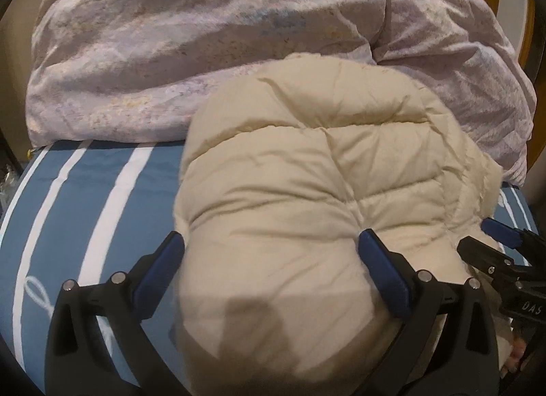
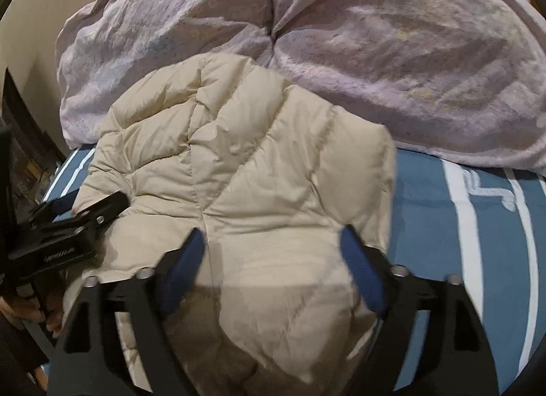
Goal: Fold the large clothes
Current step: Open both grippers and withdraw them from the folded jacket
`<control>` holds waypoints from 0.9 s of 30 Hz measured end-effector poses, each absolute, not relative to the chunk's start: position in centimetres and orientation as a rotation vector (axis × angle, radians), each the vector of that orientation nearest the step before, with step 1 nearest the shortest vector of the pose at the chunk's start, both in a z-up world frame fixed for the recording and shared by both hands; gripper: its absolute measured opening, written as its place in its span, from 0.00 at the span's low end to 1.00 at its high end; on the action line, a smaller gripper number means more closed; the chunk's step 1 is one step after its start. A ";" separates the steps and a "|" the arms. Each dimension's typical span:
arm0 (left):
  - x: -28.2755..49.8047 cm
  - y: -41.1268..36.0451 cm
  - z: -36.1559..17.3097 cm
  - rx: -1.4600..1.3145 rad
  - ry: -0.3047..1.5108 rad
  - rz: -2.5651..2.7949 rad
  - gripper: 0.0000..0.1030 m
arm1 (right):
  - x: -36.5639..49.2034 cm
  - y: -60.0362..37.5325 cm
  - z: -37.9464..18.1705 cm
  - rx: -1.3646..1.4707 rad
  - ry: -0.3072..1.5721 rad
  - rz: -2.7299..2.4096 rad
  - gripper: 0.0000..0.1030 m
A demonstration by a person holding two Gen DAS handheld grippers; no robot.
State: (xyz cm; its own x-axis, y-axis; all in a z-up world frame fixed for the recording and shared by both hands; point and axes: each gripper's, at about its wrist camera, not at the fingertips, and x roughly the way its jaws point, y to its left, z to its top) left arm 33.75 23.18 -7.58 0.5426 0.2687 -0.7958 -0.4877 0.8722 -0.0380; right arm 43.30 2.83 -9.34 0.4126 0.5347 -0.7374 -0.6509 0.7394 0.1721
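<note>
While the cream puffer jacket lies bunched on the blue striped bedsheet against the lilac duvet, my left gripper stands spread around its near bulge, and my right gripper is likewise spread over the padding. I judge it light, soft, springy and slippery; I'd pinch a stitched seam or hem

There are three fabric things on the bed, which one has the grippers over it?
The cream quilted puffer jacket. Both the left gripper and right gripper straddle it, jaws open; the lilac duvet lies behind, the striped blue sheet underneath.
</note>
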 end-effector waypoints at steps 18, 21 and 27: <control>23.6 19.7 -1.4 -0.367 0.860 0.438 0.98 | 37.3 -3.2 -6.0 -0.117 0.975 0.546 0.99; 21.8 18.9 -0.7 -0.393 0.853 0.425 0.98 | 35.5 -3.9 -5.2 -0.088 0.962 0.569 0.99; 18.7 17.1 0.4 -0.393 0.845 0.400 0.98 | 32.2 -4.8 -4.1 -0.073 0.949 0.578 0.99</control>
State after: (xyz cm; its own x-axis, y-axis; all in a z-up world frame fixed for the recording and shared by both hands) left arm 18.68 17.10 0.36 0.5988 0.1827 -0.7798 -0.4874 0.8557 -0.1737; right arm 32.25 -4.84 -4.09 0.4440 0.4343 -0.7838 -0.4965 0.8474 0.1882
